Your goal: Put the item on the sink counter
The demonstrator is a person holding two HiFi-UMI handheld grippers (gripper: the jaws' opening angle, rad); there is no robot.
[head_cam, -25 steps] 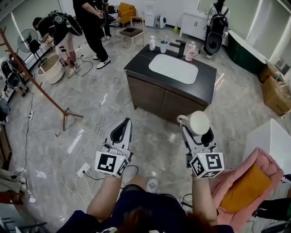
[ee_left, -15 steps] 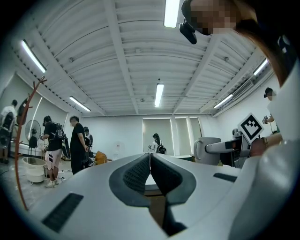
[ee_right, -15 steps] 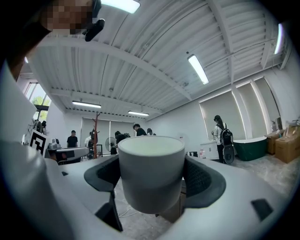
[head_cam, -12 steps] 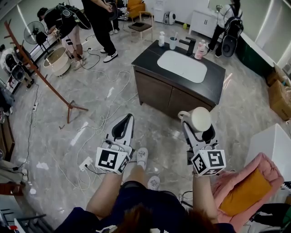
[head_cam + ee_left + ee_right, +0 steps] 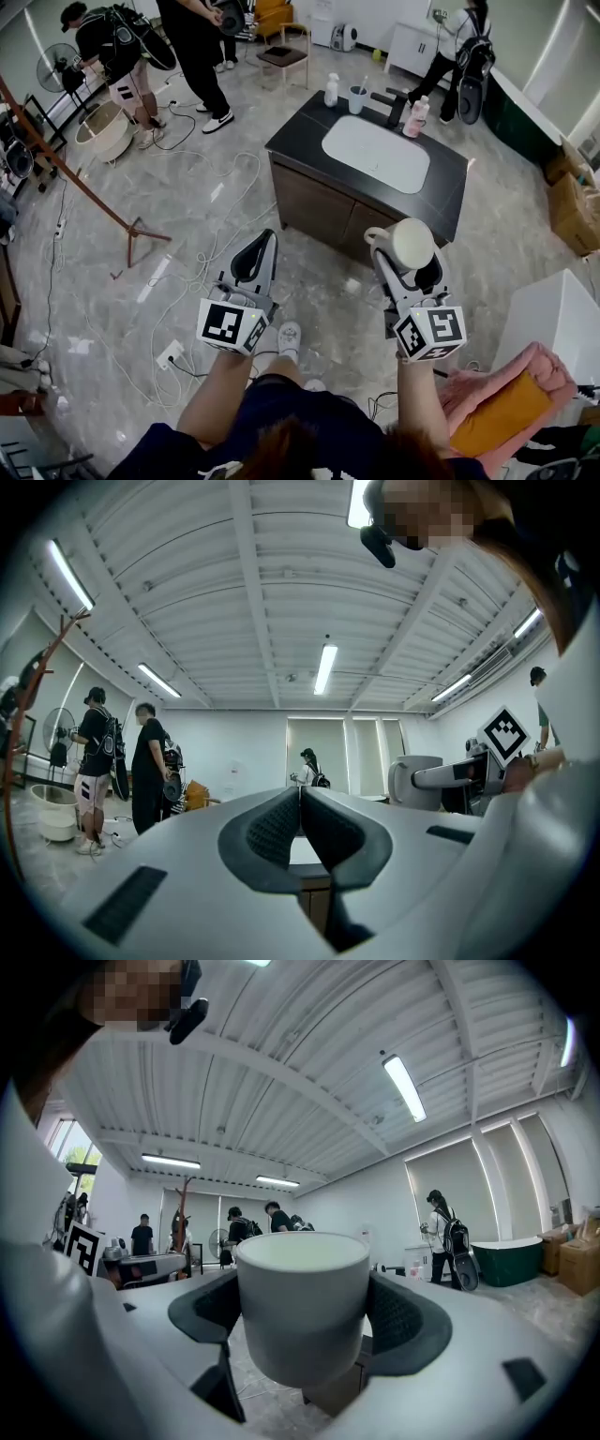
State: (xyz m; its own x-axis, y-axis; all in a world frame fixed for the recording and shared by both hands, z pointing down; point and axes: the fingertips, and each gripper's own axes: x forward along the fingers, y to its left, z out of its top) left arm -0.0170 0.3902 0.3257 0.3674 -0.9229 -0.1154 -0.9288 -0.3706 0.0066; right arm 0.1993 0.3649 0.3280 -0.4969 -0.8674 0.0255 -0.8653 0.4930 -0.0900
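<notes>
A cream mug with a handle on its left sits between the jaws of my right gripper, held in the air in front of the sink cabinet. From the right gripper view the mug fills the gap, both pads pressed on its sides. The dark sink counter with a white basin stands ahead, a short way beyond the mug. My left gripper hangs level to the left with its jaws together and nothing in them.
Bottles, a cup and a black tap stand along the counter's far edge. Cables trail over the marble floor. Several people stand at the back. A wooden coat rack leans at left; a pink cushion lies at right.
The view has shifted a little and the sink cabinet now stands slightly closer to the grippers. Both grippers keep their pose; the mug stays held.
</notes>
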